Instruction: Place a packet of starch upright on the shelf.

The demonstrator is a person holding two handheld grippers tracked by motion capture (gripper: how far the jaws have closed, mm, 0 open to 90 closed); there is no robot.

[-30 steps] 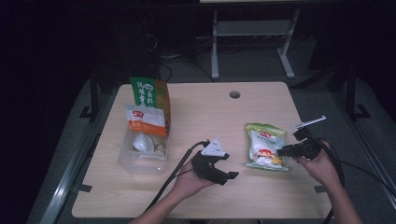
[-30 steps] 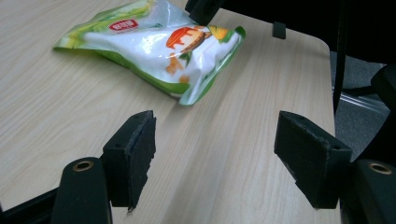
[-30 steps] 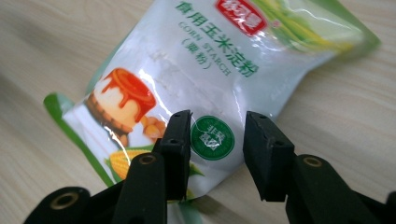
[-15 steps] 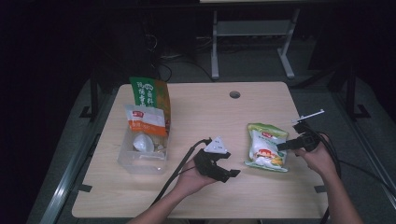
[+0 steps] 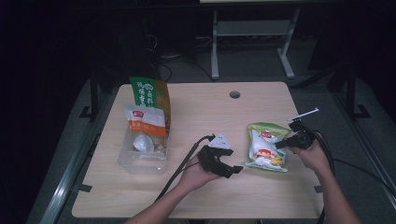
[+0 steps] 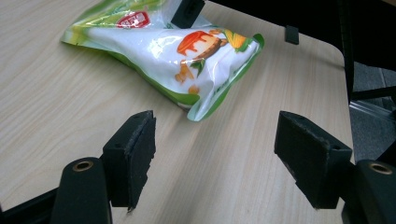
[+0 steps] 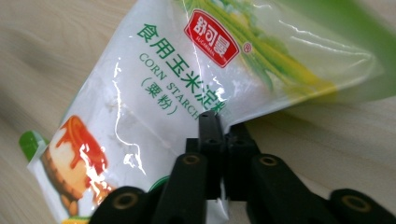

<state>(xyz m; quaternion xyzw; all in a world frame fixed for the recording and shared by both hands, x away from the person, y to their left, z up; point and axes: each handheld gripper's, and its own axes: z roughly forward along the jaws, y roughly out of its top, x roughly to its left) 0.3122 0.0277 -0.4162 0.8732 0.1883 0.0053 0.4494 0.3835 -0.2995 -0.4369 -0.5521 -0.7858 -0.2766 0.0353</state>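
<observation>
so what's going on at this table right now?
A person works two handheld grippers. The right gripper has just closed its jaws on the edge of a corn starch bag lying flat on the table. The left gripper rests open nearby, pointed at the bag, holding nothing. A clear plastic bin with other packets sits at the left.

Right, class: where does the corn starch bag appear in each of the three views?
High view: corn starch bag lies right of centre on the table, beside the right gripper.
Left gripper view: bag at upper left, beyond the open jaws.
Right gripper view: bag across the centre, its edge pinched.
Shared landmark: the red logo.
</observation>
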